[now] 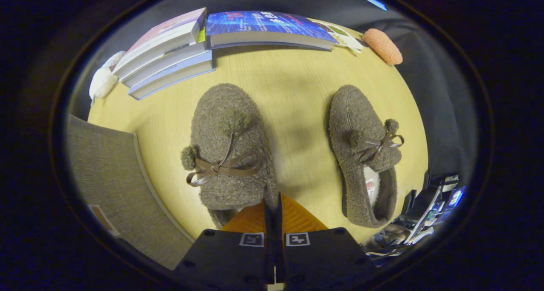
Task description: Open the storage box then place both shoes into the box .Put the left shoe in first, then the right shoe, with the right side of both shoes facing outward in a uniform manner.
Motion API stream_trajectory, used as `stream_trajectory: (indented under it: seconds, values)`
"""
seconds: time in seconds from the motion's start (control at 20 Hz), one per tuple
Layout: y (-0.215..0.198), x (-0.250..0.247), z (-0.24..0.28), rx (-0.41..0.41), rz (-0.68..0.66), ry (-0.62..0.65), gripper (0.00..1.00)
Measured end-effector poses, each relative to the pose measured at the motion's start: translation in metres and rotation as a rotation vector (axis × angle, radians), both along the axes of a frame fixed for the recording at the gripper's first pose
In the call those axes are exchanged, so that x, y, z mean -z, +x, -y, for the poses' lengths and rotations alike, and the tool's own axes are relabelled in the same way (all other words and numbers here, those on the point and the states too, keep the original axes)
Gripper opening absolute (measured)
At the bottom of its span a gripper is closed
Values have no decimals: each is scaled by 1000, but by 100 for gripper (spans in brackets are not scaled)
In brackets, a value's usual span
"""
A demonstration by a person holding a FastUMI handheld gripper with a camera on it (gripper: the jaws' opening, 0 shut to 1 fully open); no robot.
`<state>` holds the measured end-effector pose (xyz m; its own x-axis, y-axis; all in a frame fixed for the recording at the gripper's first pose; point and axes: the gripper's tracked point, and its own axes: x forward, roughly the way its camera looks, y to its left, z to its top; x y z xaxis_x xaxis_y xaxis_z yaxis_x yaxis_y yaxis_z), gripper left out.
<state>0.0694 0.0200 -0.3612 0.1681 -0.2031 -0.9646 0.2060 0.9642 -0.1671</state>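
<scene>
fuzzy left shoe (227, 155) pinched at its heel by hand-held gripper (273, 208).

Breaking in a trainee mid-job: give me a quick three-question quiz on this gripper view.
1. True or false: the gripper fingers are closed together.
2. Which shoe lies just ahead of the fingers: (a) the near shoe or (b) the far shoe?
3. What lies on the table beyond the shoes?

Key: 1 true. 2 a. 3 books, with an orange sponge beside them.
</scene>
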Motion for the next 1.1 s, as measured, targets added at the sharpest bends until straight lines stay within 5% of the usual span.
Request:
stream_trajectory:
  seconds: [0.35,0.8,1.1]
  values:
    - [-2,-5,2,-152,-91,-123,4]
    - [-23,-86,48,-241,-159,-575,3]
    - [-46,-156,37,-179,-123,-627,4]
